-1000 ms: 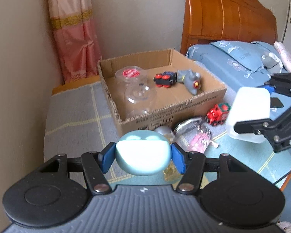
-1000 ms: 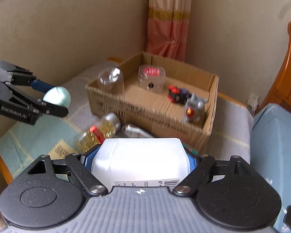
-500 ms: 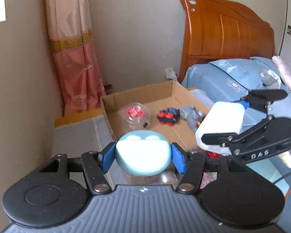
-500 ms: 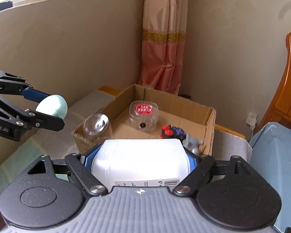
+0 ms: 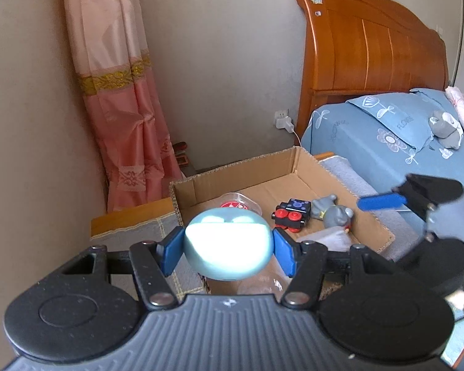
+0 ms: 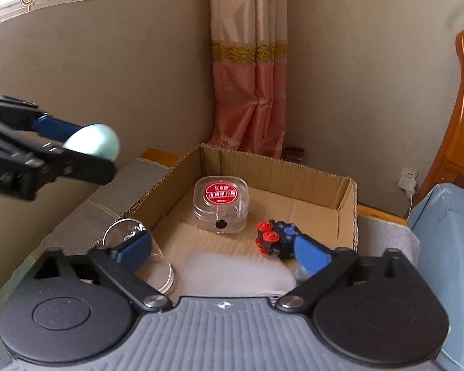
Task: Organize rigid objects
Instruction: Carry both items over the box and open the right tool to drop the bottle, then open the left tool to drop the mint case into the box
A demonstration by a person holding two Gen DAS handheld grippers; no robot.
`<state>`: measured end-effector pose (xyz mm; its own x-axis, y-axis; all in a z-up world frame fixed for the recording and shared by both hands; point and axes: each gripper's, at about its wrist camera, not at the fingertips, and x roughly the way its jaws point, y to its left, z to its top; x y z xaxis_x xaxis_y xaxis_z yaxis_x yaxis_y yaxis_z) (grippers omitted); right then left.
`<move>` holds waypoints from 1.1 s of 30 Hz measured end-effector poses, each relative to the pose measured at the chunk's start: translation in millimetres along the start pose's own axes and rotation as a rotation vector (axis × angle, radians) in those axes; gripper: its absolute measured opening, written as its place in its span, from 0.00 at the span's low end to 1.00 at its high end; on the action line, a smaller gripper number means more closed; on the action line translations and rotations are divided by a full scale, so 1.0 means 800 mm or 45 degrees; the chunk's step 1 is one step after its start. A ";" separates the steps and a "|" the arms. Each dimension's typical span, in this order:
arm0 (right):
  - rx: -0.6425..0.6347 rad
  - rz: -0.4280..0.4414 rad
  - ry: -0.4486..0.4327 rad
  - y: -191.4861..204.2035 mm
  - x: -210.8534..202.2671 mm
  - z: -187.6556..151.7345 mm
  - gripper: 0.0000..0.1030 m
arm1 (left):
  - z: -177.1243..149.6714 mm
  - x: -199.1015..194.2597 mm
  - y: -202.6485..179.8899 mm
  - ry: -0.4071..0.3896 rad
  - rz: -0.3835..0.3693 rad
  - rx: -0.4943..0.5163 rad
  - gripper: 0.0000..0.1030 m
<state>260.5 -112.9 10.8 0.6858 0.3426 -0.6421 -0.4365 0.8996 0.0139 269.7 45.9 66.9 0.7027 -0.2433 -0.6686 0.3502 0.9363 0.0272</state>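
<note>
My left gripper [image 5: 227, 252] is shut on a pale blue egg-shaped case [image 5: 227, 242] and holds it above the near left corner of the open cardboard box [image 5: 297, 162]. It also shows in the right wrist view [image 6: 92, 145]. My right gripper [image 6: 222, 253] is open over the box [image 6: 346, 198]. The white plastic bottle [image 6: 235, 273] lies blurred just below its fingers, inside the box. The box also holds a clear round case with a red label [image 6: 221, 205], a clear jar [image 6: 139, 256], a black and red toy car [image 6: 273, 239] and a grey toy [image 5: 332, 211].
The box stands on a grey cloth-covered table [image 6: 86, 207] in a room corner. A pink curtain [image 6: 249, 71] hangs behind it. A bed with a blue cover [image 5: 386, 136] and a wooden headboard [image 5: 371, 49] is at the right. A wall socket [image 5: 283, 122] sits behind the box.
My right gripper has opened and let go of the white bottle, which has dropped into the box. Both grippers have moved forward over the box. The left still holds the blue case.
</note>
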 end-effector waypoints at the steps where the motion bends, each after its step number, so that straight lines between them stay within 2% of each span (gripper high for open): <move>1: -0.003 -0.002 0.013 0.001 -0.001 -0.004 0.99 | 0.002 0.005 -0.001 0.006 -0.003 0.003 0.59; 9: 0.020 -0.030 0.063 -0.005 -0.024 -0.034 1.00 | 0.011 0.042 -0.004 0.058 -0.020 0.015 0.59; 19: 0.090 -0.019 0.050 -0.004 -0.050 -0.061 1.00 | -0.001 0.077 -0.008 0.140 -0.035 0.014 0.59; 29: 0.156 -0.034 0.051 -0.004 -0.062 -0.079 1.00 | -0.010 0.091 -0.005 0.186 -0.025 -0.004 0.59; 31: 0.177 -0.030 0.050 -0.006 -0.065 -0.083 1.00 | -0.009 0.088 -0.004 0.173 -0.021 -0.012 0.71; 32: 0.188 -0.028 0.050 -0.006 -0.066 -0.085 1.00 | -0.008 0.084 -0.003 0.161 -0.017 -0.022 0.84; 33: 0.196 -0.026 0.051 -0.007 -0.067 -0.087 1.00 | -0.006 0.080 -0.002 0.143 -0.009 -0.032 0.90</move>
<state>185.7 -155.0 -8.4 0.6683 0.3156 -0.6736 -0.3263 0.9381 0.1158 310.9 29.7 20.4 0.6262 -0.2213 -0.7476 0.3383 0.9410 0.0048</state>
